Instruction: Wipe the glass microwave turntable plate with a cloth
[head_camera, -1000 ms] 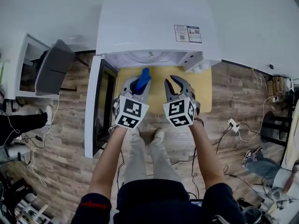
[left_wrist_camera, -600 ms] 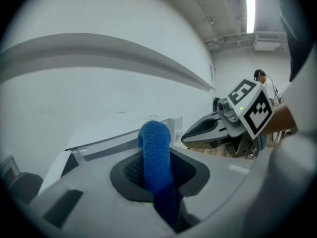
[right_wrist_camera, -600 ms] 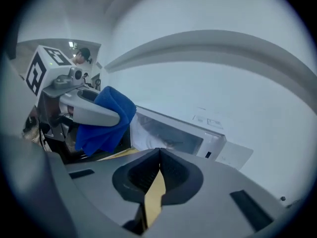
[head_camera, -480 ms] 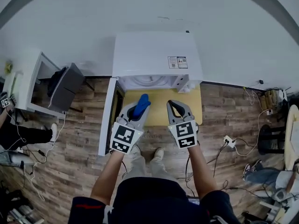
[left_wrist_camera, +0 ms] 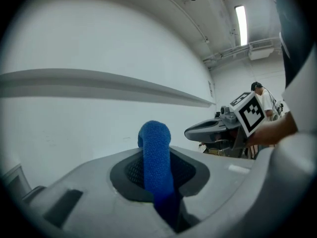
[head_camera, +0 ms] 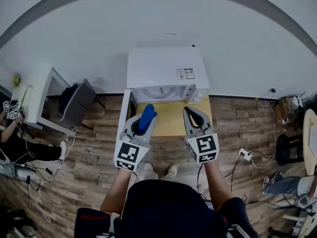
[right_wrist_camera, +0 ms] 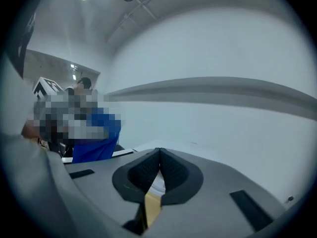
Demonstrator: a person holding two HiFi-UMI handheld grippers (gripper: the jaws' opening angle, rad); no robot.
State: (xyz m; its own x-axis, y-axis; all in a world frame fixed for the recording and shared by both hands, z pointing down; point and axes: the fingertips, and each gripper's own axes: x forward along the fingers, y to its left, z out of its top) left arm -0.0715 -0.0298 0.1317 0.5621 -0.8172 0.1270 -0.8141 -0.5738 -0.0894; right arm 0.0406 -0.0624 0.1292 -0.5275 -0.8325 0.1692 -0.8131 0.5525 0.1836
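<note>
Well, L gripper [head_camera: 141, 122]: fingers clamped blue cloth [head_camera: 148, 115].
R gripper [right_wrist_camera: 159, 157]: fingers were clenched, empty.
Tip: cloth prob. needed flattening before wiping.

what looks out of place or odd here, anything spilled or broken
Nothing spilled or broken shows. The microwave has its door wide open, and the blue cloth sticks up from the shut left claw, not spread flat.

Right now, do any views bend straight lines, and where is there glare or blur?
Head view: strong fisheye towards the edges; the microwave is sharp and evenly lit. Left gripper view: the wall's grey band bows, the corners are dark, a ceiling light glares, the cloth is sharp. Right gripper view: same bowing, a mosaic patch at left.
</note>
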